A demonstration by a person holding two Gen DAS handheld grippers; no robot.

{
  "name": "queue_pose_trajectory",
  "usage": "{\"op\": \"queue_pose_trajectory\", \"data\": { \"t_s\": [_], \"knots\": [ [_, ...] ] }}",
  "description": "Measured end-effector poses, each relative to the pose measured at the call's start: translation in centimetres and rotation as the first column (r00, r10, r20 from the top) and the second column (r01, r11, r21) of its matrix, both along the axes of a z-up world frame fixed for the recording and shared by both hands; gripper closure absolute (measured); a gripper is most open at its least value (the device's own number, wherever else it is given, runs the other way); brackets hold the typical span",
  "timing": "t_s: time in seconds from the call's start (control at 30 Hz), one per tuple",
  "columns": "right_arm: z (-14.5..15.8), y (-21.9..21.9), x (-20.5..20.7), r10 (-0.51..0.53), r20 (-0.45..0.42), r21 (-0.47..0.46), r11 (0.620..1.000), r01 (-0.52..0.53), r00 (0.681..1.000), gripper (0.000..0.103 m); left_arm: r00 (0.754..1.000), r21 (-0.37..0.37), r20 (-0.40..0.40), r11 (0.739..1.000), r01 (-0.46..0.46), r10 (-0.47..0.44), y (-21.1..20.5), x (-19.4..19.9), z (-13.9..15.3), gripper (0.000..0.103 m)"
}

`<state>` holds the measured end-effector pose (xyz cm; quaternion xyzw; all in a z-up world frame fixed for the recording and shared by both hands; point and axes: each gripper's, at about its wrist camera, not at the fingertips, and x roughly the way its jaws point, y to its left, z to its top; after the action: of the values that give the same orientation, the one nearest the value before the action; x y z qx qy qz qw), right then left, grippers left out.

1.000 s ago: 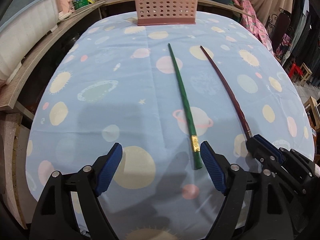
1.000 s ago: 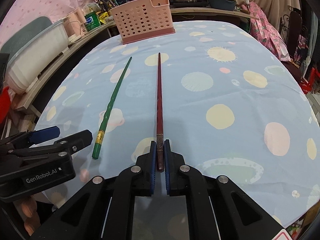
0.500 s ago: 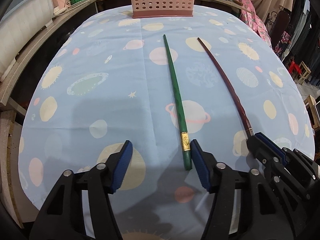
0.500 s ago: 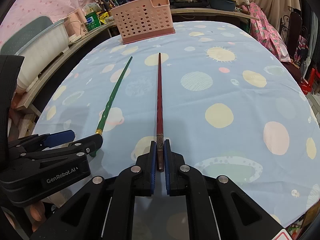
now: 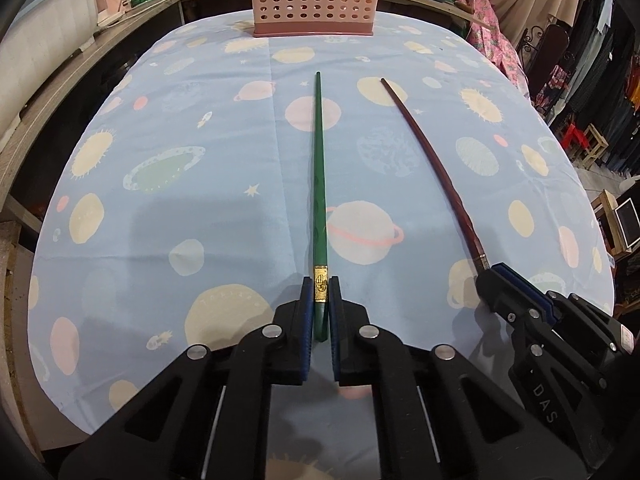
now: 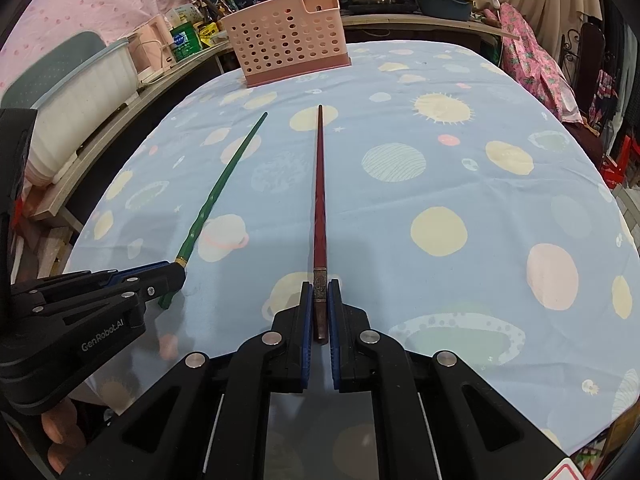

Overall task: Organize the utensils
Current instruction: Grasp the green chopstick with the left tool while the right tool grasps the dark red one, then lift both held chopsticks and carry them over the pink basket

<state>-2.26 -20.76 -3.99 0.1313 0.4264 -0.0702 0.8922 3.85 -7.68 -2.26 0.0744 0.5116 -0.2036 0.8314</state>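
The left gripper (image 5: pixel 321 300) has its blue ribbed fingers (image 5: pixel 307 312) pinching the thick end of the green chopstick (image 5: pixel 319 184), right at its gold band. The slim, tapering stick runs straight ahead from the fingers, lying along the counter (image 5: pixel 180 200), which is covered with a soft pale-blue cloth printed with planets and suns. The right gripper (image 6: pixel 320 304) has its fingers (image 6: pixel 334 312) pressed onto the butt of the dark red chopstick (image 6: pixel 319 184), just behind its metal-looking band; this glossy, tapered stick also points forward along the cloth. The two sticks lie near each other, apart, tips toward the far edge. There a pink plastic basket (image 6: pixel 286 40), perforated with round holes, stands upright, well beyond both tips.
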Motion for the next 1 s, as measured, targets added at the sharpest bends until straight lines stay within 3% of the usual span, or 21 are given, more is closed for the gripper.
{"op": "queue_pose_trajectory", "data": {
  "t_s": [0.2, 0.57, 0.77, 1.0],
  "knots": [
    [1.2, -0.3, -0.2, -0.004, 0.021, -0.007, 1.000, 0.004, 1.000, 0.096, 0.999, -0.026, 0.019, 0.999, -0.029, 0.030, 0.9, 0.4, 1.6, 0.096],
    [6.7, -2.5, 0.1, -0.037, 0.150, 0.026, 0.999, 0.034, 0.988, 0.096, 0.993, -0.149, 0.085, 0.986, -0.074, 0.087, 2.6, 1.4, 7.8, 0.096],
    [10.8, -3.8, 1.0, -0.049, 0.253, 0.021, 0.999, 0.045, 0.966, 0.096, 0.983, -0.220, 0.143, 0.972, -0.080, 0.113, 3.3, 2.8, 12.1, 0.096],
    [15.1, -5.2, 3.1, -0.054, 0.361, 0.011, 0.999, 0.054, 0.931, 0.096, 0.963, -0.252, 0.236, 0.965, -0.067, 0.128, 2.6, 5.2, 16.1, 0.096]
  ]
}}
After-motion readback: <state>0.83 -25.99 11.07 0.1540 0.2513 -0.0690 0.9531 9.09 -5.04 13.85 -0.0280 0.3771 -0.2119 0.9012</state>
